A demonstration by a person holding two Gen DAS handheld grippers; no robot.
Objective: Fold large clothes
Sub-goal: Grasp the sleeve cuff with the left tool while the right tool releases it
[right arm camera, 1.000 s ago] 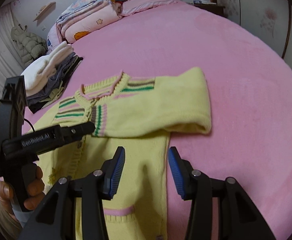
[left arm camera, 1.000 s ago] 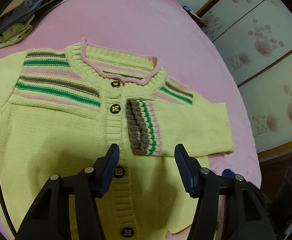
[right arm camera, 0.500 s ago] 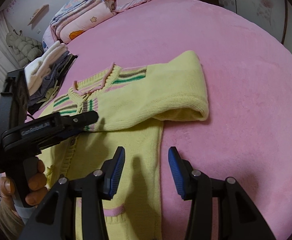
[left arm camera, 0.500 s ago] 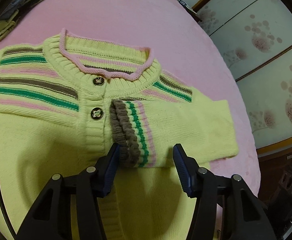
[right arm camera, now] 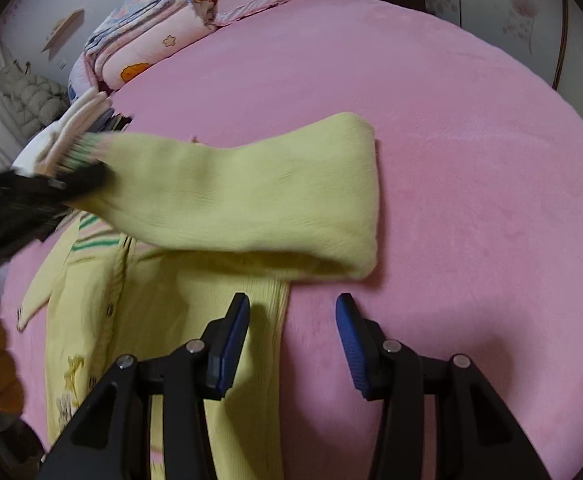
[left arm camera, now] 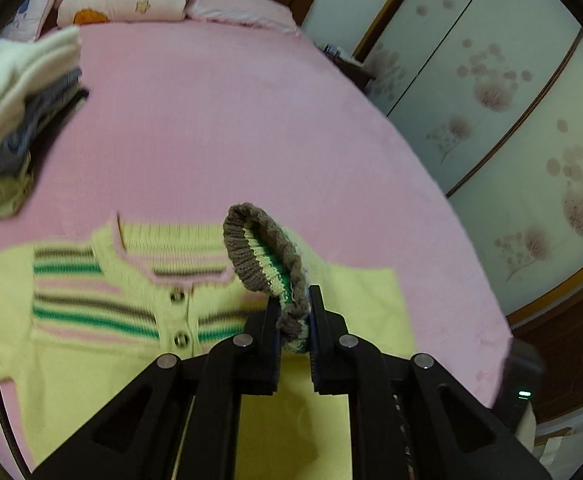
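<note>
Cardigan (left arm camera: 103, 360) lies buttoned and face-up on the pink bed (right arm camera: 451, 120), its sleeve (right arm camera: 251, 204) stretched crosswise over the chest – the left gripper (left arm camera: 293, 316) has just clamped the striped cuff (left arm camera: 267, 256), while the right gripper (right arm camera: 291, 340) hangs half-open, empty, over the garment's side edge.

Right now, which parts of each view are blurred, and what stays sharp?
Left wrist view: cardigan body and clothes pile smeared; held cuff and left gripper crisp. Right wrist view: left gripper streaked at the frame's left edge; right gripper sharp.
</note>
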